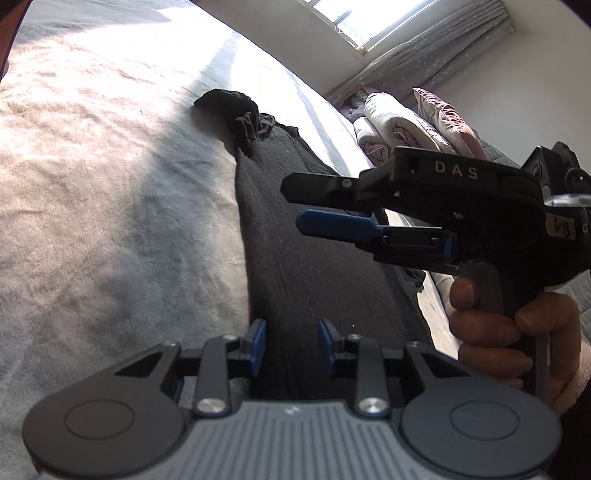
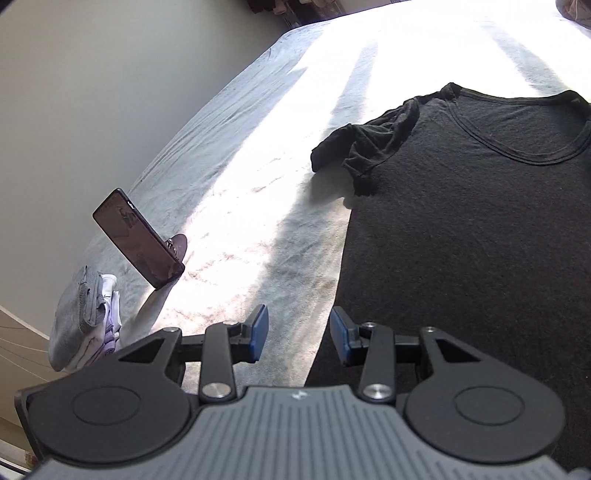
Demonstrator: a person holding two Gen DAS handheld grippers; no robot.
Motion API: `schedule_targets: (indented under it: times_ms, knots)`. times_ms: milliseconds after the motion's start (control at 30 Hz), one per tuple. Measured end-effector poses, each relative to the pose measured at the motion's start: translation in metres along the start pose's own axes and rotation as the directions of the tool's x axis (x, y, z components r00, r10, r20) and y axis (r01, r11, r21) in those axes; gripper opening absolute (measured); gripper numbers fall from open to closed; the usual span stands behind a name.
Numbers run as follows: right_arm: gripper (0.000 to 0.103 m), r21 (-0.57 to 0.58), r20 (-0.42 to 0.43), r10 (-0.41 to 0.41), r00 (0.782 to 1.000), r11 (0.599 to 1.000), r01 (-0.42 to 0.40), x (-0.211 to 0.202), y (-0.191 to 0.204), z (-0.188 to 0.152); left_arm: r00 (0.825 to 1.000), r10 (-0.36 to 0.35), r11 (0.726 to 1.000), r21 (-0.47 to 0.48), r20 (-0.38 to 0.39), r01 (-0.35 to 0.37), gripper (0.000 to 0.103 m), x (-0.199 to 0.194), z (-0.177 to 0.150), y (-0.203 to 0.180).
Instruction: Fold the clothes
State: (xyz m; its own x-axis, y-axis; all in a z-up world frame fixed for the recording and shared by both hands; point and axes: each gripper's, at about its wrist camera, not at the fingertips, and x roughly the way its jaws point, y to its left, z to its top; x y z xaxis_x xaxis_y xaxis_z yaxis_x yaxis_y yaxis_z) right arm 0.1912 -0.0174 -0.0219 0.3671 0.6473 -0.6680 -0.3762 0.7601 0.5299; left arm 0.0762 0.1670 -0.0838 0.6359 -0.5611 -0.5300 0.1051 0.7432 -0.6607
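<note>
- The black t-shirt (image 2: 461, 229) is spread flat on the bed (image 2: 229, 206), neck hole facing away from the right wrist camera, and the one sleeve (image 2: 365, 147) in view is all bunched up at the shoulder.
- Left claw (image 1: 291, 345) sits right down at the shirt – in its own view the dark fabric runs up between the two blue pads (image 1: 258, 343). The gap is narrow, but I honestly can't tell if the pads are pinching cloth or just straddling it.
- Right claw (image 2: 299, 334) hovers over the shirt's side edge, one pad above the pale bedcover and the other above the black fabric. The fingers are partly open with nothing between them – the left wrist view shows this too, with a hand (image 1: 513, 332) wrapped around the handle.
- A phone (image 2: 138, 238) is propped up on a little stand on the bed, off to the side of the shirt.
- There's a small stack of folded clothes (image 2: 86, 321) near the bed's edge, just beside the phone.
- Rolled-up bedding and pillows (image 1: 413, 118) are piled at the far end, under the window (image 1: 369, 18).
</note>
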Motion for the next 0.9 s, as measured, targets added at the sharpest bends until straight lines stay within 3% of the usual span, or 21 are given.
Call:
schedule_targets:
  times_ms: [200, 500, 567, 833, 900]
  knots:
    - [0.042, 0.024, -0.081, 0.003, 0.997, 1.0, -0.001, 0.027, 0.007, 0.005, 1.0, -0.029, 0.999, 0.014, -0.008, 0.029, 0.03, 0.0, -0.002, -0.008]
    - [0.042, -0.004, -0.1, -0.129, 0.987, 0.992, 0.129, 0.032, -0.002, -0.007, 0.999, -0.041, 0.999, 0.016, -0.025, 0.041, 0.03, 0.003, -0.003, -0.015]
    - [0.035, -0.009, -0.098, -0.14, 0.985, 0.99, 0.139, 0.03, -0.004, -0.009, 0.999, -0.035, 0.999, 0.013, -0.022, 0.035, 0.03, 0.002, -0.001, -0.014]
    - [0.031, -0.042, -0.083, -0.183, 0.98, 0.983, 0.18, 0.023, -0.004, -0.014, 0.998, 0.054, 0.998, -0.017, -0.031, -0.055, 0.03, 0.003, 0.003, -0.003]
    - [0.029, -0.057, -0.082, -0.202, 0.976, 0.979, 0.198, 0.024, -0.003, -0.016, 0.997, 0.067, 0.997, -0.027, -0.042, -0.068, 0.023, 0.004, 0.002, -0.001]
